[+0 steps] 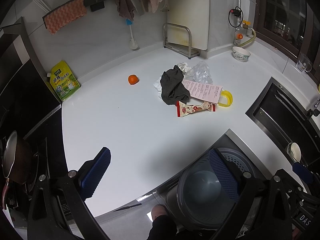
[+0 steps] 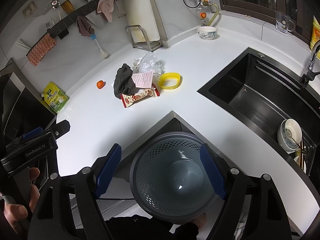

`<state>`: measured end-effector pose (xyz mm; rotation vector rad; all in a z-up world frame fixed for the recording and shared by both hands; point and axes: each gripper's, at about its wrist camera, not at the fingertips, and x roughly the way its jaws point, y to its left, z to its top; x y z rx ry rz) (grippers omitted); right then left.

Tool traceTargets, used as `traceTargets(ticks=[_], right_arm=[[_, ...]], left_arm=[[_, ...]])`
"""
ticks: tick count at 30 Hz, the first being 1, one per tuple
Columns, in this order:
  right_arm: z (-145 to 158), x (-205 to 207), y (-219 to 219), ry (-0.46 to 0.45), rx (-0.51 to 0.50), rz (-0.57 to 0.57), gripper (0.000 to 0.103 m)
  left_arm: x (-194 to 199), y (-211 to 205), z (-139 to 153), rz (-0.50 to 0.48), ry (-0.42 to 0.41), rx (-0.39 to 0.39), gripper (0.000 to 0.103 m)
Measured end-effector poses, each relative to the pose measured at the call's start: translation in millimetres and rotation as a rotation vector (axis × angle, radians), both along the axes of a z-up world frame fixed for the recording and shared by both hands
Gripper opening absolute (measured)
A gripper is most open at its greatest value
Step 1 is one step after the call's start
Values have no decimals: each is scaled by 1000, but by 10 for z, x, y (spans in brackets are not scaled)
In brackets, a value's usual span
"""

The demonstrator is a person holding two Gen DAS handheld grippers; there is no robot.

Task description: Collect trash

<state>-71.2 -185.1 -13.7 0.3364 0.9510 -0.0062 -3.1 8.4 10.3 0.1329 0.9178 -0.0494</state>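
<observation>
A trash pile lies mid-counter: a dark grey cloth [image 1: 174,88] [image 2: 124,82], a pink printed paper [image 1: 204,90] [image 2: 143,79], a red-and-white snack wrapper [image 1: 195,109] [image 2: 140,98], clear crumpled plastic [image 1: 200,73] [image 2: 149,62] and a yellow plastic ring [image 1: 227,99] [image 2: 170,81]. A small orange [image 1: 133,79] [image 2: 100,84] sits alone to the left. A grey perforated bin [image 1: 204,190] [image 2: 172,178] stands on the floor in the counter's corner notch. My left gripper [image 1: 160,172] hovers open over the counter's near edge. My right gripper [image 2: 160,171] hangs open above the bin, holding nothing.
A black sink [image 2: 260,92] with stacked dishes [image 2: 290,134] is on the right. A patterned bowl [image 2: 207,32], a cutting-board rack [image 2: 144,38] and a glass mug [image 2: 284,23] stand at the back. A yellow seasoning pouch [image 1: 64,82] and a stove pan [image 1: 16,160] are on the left.
</observation>
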Motion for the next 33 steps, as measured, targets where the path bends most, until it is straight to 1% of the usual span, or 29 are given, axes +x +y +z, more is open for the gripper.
traceTargets(ticks=[24, 33], right_arm=[[-8, -18, -2, -4, 1, 4, 77], [12, -108, -45, -17, 6, 38, 77]], left_arm=[[-4, 4, -3, 2, -2, 0, 97], [-86, 26, 72, 29, -12, 5, 97]])
